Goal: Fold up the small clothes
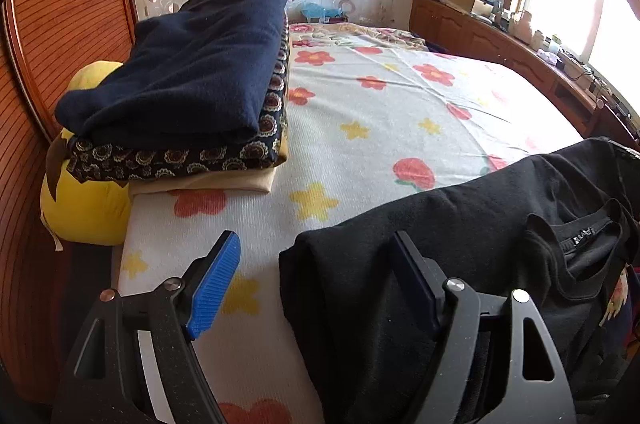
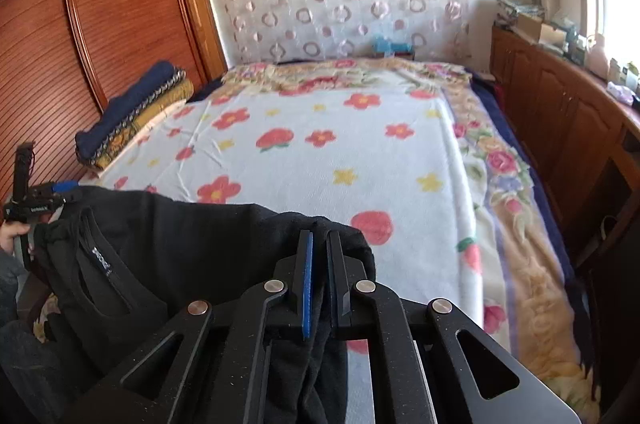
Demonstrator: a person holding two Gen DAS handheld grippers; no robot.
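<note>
The soft black knit garment [image 1: 460,224] lies bunched at the near edge of the flowered bed cover [image 1: 360,96]; right gripper [image 2: 320,260] fingers pinch one corner, left gripper [image 1: 316,264] fingers stand spread over the other, so pulling now could skew the fold

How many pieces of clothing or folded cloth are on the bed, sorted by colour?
Black garment: 1
Navy folded cloth: 1
Dark cloth with a flower print: 1
Tan folded cloth: 1
Total: 4
</note>
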